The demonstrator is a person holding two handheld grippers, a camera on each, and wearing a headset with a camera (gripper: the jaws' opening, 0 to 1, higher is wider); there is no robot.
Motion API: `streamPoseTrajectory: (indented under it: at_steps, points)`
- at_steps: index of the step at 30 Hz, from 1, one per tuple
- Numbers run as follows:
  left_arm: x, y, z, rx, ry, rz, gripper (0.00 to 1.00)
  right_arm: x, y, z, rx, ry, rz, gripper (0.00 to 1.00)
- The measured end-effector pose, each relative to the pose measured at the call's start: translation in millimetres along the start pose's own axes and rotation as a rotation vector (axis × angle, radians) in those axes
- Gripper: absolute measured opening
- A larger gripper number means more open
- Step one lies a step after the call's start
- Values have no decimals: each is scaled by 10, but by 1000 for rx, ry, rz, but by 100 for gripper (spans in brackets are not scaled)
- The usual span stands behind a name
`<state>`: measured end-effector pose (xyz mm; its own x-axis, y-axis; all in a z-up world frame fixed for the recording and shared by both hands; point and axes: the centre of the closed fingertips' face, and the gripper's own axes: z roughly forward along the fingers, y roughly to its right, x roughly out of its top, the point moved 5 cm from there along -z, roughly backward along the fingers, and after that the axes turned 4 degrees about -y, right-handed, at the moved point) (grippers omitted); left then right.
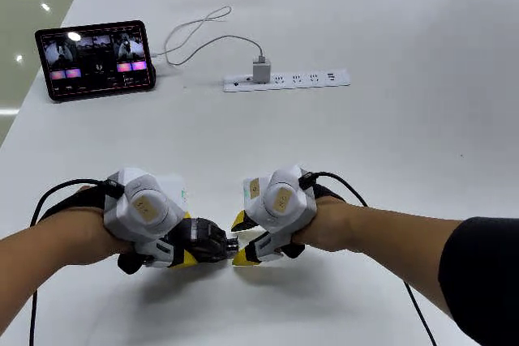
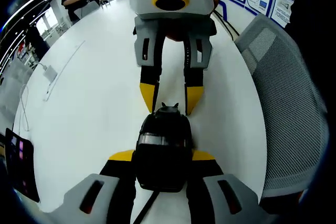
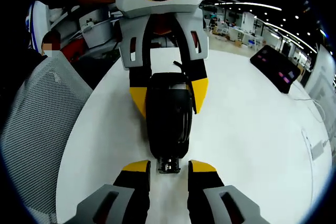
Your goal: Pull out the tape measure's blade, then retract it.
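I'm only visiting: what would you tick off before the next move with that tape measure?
1. Tape measure clamped between the fingers of the left gripper: ok.
2. Right gripper lined up, one finger either side of the blade tip: ok.
3. Right gripper shut on the blade tip: not ok, gaps show on both sides.
4. Blade tip at the tape measure's mouth, nothing pulled out: ok.
5. Bare table on the right for pulling: ok.
6. Left grip firm enough: cannot tell.
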<state>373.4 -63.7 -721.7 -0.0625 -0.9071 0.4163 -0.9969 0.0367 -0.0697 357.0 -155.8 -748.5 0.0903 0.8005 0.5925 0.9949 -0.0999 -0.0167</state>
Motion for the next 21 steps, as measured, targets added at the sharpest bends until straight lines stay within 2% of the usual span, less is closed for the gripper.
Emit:
streamPoseTrajectory:
  at_steps: [4,7,8,11,16,18,21]
  points:
    - [2,3,1,0,-1,1,32,-11,21,43,2,-15,0,20]
    - [1,3,2,1,2,-1,32,-14,-9,71,15,-20,-2,13]
    - [-1,5,3,1,2,-2,32,1,14,70,-3,-11,-22,12]
    - [-1,2,3,1,4,-3,32,-8,10,61,5,-22,9,12]
    - [-1,4,7,4,-1,1,32,21,-21,70,-30,-69,8,12]
    - [0,5,5,5,-2,5,32,20,-6,72,-25,-77,9,12]
    - [0,7,3,5,-1,5,32,2,-3,64,-15,-66,-42,11]
